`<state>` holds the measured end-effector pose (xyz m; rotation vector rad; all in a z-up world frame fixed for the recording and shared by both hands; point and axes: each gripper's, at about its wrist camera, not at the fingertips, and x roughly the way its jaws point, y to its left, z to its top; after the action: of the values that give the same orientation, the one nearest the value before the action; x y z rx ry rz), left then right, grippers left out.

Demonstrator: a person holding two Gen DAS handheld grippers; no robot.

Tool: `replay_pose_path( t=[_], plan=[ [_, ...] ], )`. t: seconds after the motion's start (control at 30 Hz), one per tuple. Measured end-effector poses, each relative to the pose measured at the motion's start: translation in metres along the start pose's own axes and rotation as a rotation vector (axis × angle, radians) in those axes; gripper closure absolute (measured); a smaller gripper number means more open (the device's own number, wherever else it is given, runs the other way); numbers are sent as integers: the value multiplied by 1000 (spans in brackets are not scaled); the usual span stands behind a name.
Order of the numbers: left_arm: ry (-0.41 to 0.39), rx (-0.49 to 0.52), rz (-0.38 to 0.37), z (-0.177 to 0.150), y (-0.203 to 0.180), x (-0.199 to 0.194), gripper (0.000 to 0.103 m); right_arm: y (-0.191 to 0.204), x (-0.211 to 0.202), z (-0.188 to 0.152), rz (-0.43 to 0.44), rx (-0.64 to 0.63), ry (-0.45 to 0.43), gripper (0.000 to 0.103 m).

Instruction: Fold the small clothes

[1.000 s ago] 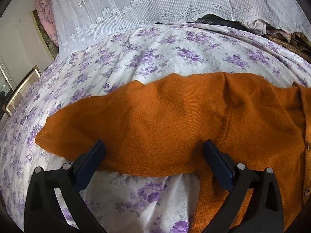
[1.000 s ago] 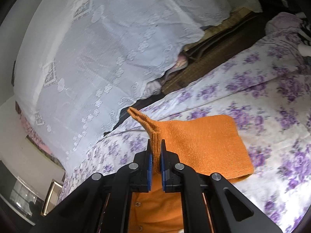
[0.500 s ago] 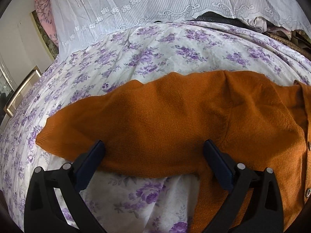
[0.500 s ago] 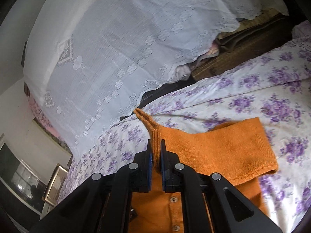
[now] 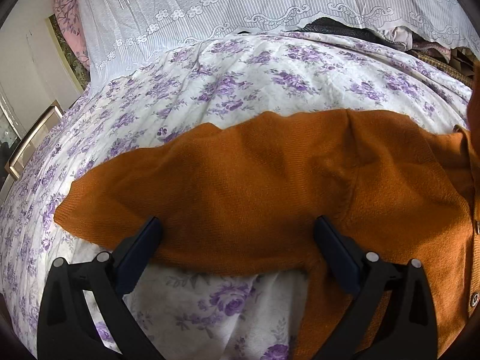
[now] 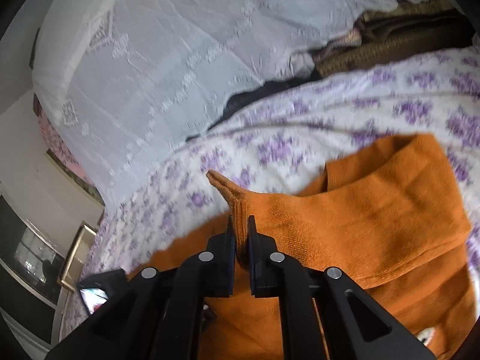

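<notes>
- Underneath everything, a bedsheet (image 5: 246, 69) printed with purple flowers covers the bed and fills most of both views.
- Behind it, a white lace cloth (image 5: 240, 3) hangs across the far side, draped over a pile of dark and brown fabrics (image 6: 405, 36) that shows at its lower edge.
- Next in size, an orange cardigan (image 5: 270, 186) lies on the bedsheet with its front up; a row of small buttons (image 5: 474, 298) runs down its right edge in the left wrist view.
- One sleeve (image 5: 126, 201) lies flat on the sheet, stretched out to the left with its ribbed cuff at the far end.
- The other sleeve (image 6: 384, 198) is lifted and doubled back over the body of the cardigan in the right wrist view, which is blurred.
- The left gripper (image 5: 237, 240) has its fingers (image 5: 141, 249) spread wide, one at each side of the flat sleeve's lower edge, tips touching or just over the knit; whether they press on it I cannot tell.
- The right gripper (image 6: 239, 231) has its fingers (image 6: 229, 240) drawn narrow, pinching a ribbed fold of the lifted sleeve, which sticks up between them.
- At the far left, a metal bed rail (image 5: 30, 141) shows beside the sheet.
</notes>
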<state>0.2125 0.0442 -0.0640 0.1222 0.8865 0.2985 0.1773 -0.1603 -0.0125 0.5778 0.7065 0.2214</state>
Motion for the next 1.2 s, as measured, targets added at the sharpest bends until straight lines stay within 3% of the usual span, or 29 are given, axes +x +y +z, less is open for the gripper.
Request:
replay_pose_path(
  t=[0.2, 0.37, 0.5, 0.73, 0.8, 0.9, 1.0, 1.1, 1.2],
  plan=[
    [0, 1, 0, 0, 0, 0, 4, -9, 29, -15, -23, -1, 99, 94],
    [0, 1, -1, 0, 1, 0, 4, -19, 49, -26, -34, 6, 194, 86],
    [2, -4, -2, 0, 1, 1, 4, -15, 39, -22, 24, 11, 207, 72],
    [8, -12, -12, 1, 3, 1, 4, -3, -13, 2, 73, -85, 103, 71],
    [9, -11, -12, 1, 3, 1, 4, -6, -20, 5, 44, -106, 82, 71],
    [8, -11, -11, 1, 2, 1, 4, -13, -22, 5, -186, -201, 58, 71],
    [8, -10, -9, 1, 2, 1, 4, -42, -26, 8, -281, -175, 32, 71],
    [7, -5, -4, 1, 1, 1, 4, -93, -9, 6, -274, -33, 153, 74],
    [6, -4, -3, 0, 0, 1, 4, -101, -13, 9, -240, -4, 153, 79]
  ],
)
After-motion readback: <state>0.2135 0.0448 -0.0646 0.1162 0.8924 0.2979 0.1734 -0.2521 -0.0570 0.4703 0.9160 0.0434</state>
